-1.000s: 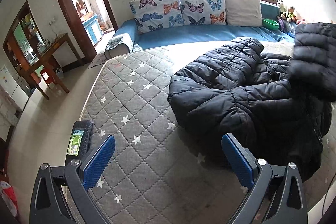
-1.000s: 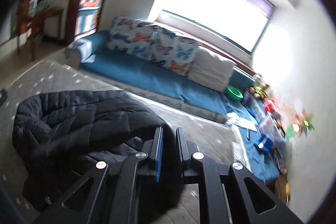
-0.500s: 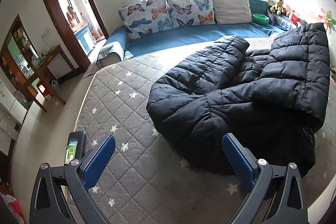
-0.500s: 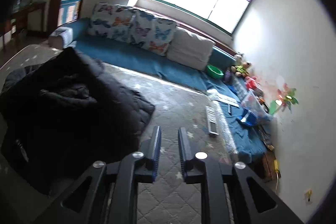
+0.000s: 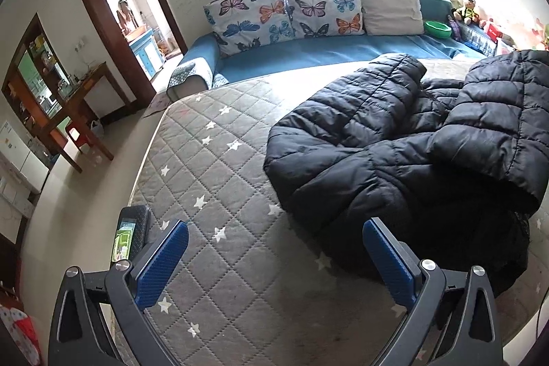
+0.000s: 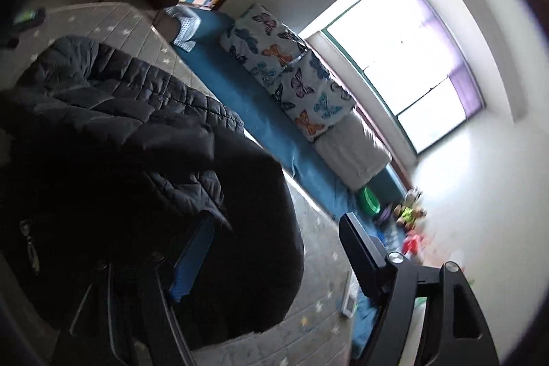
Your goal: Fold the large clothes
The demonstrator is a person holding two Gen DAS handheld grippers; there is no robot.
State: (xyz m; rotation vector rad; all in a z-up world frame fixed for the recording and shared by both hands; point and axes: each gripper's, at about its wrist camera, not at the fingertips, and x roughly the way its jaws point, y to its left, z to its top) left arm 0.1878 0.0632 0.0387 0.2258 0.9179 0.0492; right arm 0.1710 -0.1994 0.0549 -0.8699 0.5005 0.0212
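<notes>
I observe the black quilted puffer jacket [image 5: 405, 153] lying bunched on the right half of the grey star-patterned quilted mattress [image 5: 219, 180], one section folded over onto its body. My left gripper [image 5: 274, 258] hangs above the mattress with its blue-padded jaws spread wide, holding nothing, the jacket just ahead of its right finger. My right gripper [image 6: 274, 249] also stands released, jaws apart; a dark fold of jacket drapes over its left finger. A black smartphone [image 5: 132, 234] rests at the mattress's left edge.
</notes>
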